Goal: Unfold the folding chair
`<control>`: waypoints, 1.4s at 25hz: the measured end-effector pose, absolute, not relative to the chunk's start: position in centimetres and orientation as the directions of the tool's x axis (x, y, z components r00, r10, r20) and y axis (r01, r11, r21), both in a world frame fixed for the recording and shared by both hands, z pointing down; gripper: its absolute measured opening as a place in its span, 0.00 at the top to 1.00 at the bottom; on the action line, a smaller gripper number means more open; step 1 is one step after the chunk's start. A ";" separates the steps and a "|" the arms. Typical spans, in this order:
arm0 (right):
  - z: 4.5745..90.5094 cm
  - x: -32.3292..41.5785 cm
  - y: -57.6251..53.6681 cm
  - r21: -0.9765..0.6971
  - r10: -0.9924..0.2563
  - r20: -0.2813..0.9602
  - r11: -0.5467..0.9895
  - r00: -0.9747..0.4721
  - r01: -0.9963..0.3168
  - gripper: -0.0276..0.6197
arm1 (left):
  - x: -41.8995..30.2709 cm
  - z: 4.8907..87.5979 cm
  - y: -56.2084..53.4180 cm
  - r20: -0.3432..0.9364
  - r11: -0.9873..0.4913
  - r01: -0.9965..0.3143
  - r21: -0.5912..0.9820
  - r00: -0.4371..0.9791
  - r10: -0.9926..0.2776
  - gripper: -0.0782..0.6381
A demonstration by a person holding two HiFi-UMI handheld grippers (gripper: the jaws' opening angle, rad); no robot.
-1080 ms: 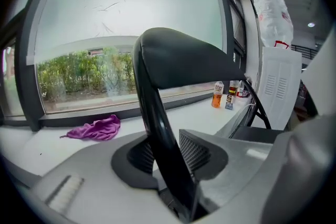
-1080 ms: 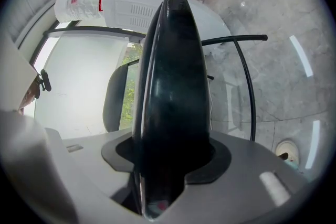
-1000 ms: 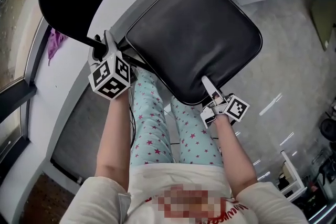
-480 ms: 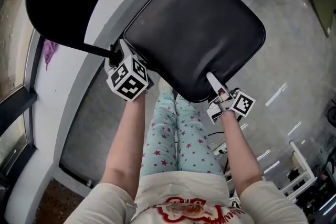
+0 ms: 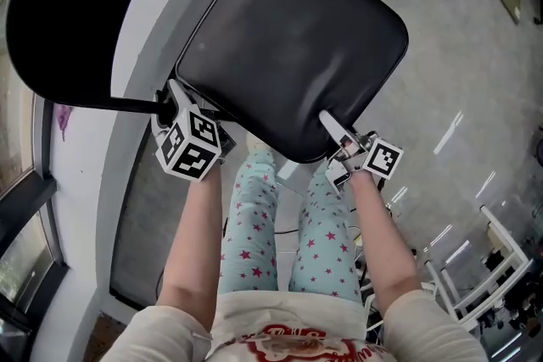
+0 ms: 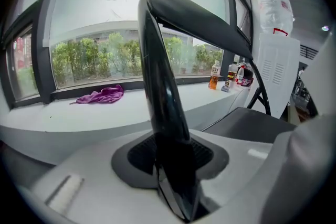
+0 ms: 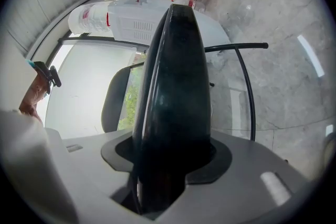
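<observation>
The folding chair's black padded seat (image 5: 293, 47) fills the upper middle of the head view, and its black backrest (image 5: 68, 13) is at the upper left. My left gripper (image 5: 165, 104) is shut on the backrest's black frame bar (image 6: 163, 113), which runs up between the jaws in the left gripper view. At the seat's near edge, my right gripper (image 5: 333, 130) is shut on the seat (image 7: 176, 92), seen edge-on as a thick black pad. A thin black chair leg tube (image 7: 247, 86) curves beyond it.
A white curved window ledge (image 5: 93, 174) runs along the left, with a purple cloth (image 6: 100, 95) and small bottles (image 6: 215, 75) on it. The person's legs in star-print trousers (image 5: 254, 225) stand below the seat. A white rack (image 5: 484, 267) is on the grey floor at lower right.
The seat and backrest have shifted up and to the left in the head view. Both grippers went with them and kept their hold.
</observation>
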State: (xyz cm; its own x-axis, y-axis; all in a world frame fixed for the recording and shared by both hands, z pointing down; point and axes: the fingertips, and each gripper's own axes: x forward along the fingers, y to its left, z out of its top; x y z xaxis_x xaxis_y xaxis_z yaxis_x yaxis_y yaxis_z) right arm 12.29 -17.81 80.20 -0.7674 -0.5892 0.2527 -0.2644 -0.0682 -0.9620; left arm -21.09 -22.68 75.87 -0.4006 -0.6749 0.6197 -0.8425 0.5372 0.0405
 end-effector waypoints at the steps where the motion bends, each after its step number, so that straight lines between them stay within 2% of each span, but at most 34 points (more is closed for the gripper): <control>1: 80.5 12.5 -17.6 -0.964 -0.587 0.247 -0.069 -0.771 -0.256 0.58 | -20.8 75.9 -22.5 0.620 0.539 -0.842 0.035 -0.404 -0.673 0.71; 14: 85.5 14.0 -14.3 -0.985 -0.552 0.169 -0.075 -0.817 -0.153 0.56 | -18.4 76.8 -18.8 0.573 0.541 -0.841 0.001 -0.443 -0.690 0.71; 20: 86.3 14.3 -14.2 -0.988 -0.579 0.137 -0.026 -0.804 -0.150 0.56 | -18.7 77.4 -18.6 0.575 0.580 -0.811 0.073 -0.441 -0.689 0.72; 26: 86.1 14.8 -14.1 -0.986 -0.602 0.144 -0.020 -0.786 -0.165 0.53 | -17.7 77.1 -18.8 0.579 0.508 -0.858 0.069 -0.380 -0.721 0.71; 28: 86.2 14.9 -14.0 -0.982 -0.602 0.164 -0.029 -0.782 -0.185 0.50 | -17.5 76.8 -18.9 0.573 0.466 -0.882 0.072 -0.346 -0.743 0.70; 30: 86.6 15.1 -13.8 -0.977 -0.607 0.197 -0.057 -0.770 -0.206 0.42 | -17.0 76.7 -18.8 0.576 0.411 -0.909 0.069 -0.300 -0.760 0.67; 33: 87.1 15.7 -13.8 -0.970 -0.623 0.228 -0.082 -0.748 -0.228 0.42 | -16.0 76.9 -18.5 0.588 0.341 -0.938 0.054 -0.246 -0.771 0.64; 35: 87.5 16.4 -13.8 -0.959 -0.642 0.267 -0.107 -0.719 -0.261 0.36 | -15.3 76.6 -18.2 0.586 0.312 -0.949 0.040 -0.231 -0.777 0.62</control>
State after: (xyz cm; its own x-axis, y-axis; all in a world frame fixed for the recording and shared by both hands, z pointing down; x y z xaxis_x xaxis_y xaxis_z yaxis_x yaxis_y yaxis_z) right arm 16.38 -13.82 87.51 -0.7187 -0.6422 0.2668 -0.2608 -0.1068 -0.9595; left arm -15.35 -18.20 76.65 -0.2308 -0.7768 0.5859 -0.9493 0.3120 0.0396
